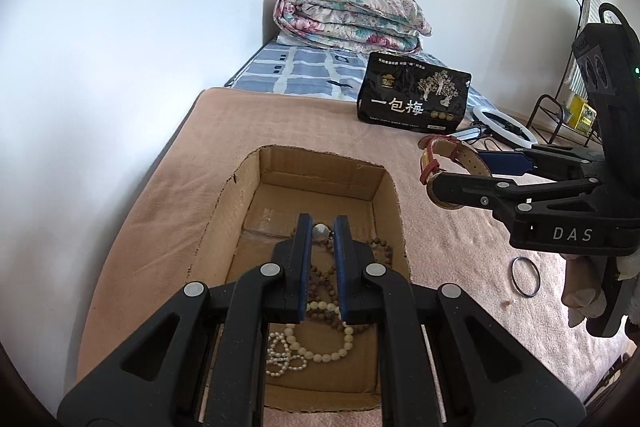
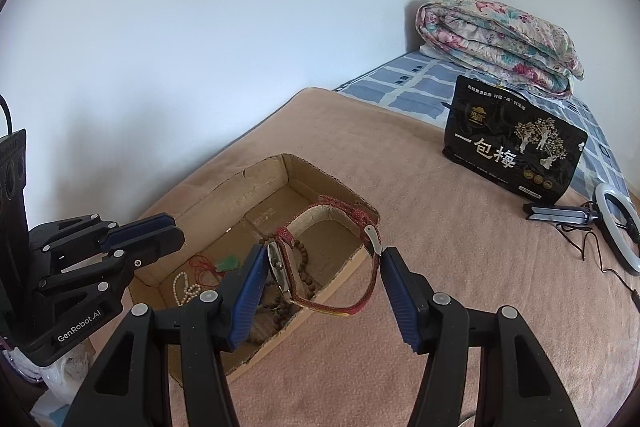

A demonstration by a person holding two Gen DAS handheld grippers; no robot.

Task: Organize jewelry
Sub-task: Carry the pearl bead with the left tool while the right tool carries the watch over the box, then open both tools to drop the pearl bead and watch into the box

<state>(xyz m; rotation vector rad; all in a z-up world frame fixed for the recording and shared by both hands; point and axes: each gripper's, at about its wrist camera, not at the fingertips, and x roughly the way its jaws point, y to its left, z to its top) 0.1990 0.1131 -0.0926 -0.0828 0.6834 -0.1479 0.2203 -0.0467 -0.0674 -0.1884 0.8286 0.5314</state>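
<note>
Red-strapped and gold-cased, the wristwatch (image 2: 320,267) hangs looped between the spread fingers of the right gripper (image 2: 324,275), its case against the left pad and its strap reaching the right one, so the jaws stand wide yet carry it above the near right rim of the cardboard box (image 2: 240,183). From the left wrist the same watch (image 1: 448,167) shows raised just off the box's right wall (image 1: 394,211), over the pink blanket (image 1: 160,211). That view alone shows a dark bangle (image 1: 525,275) lying on the blanket right of the box, and the left gripper (image 1: 323,235) poised over the box, its pads a narrow gap apart, clamping nothing. Only the right wrist shows a green pendant on red cord (image 2: 224,263) on the box floor; both show white pearls (image 1: 304,347) and brown wooden beads (image 1: 380,251). Open blanket runs to the black packet (image 2: 516,147) and ring light (image 2: 618,231) near the far edge.
</note>
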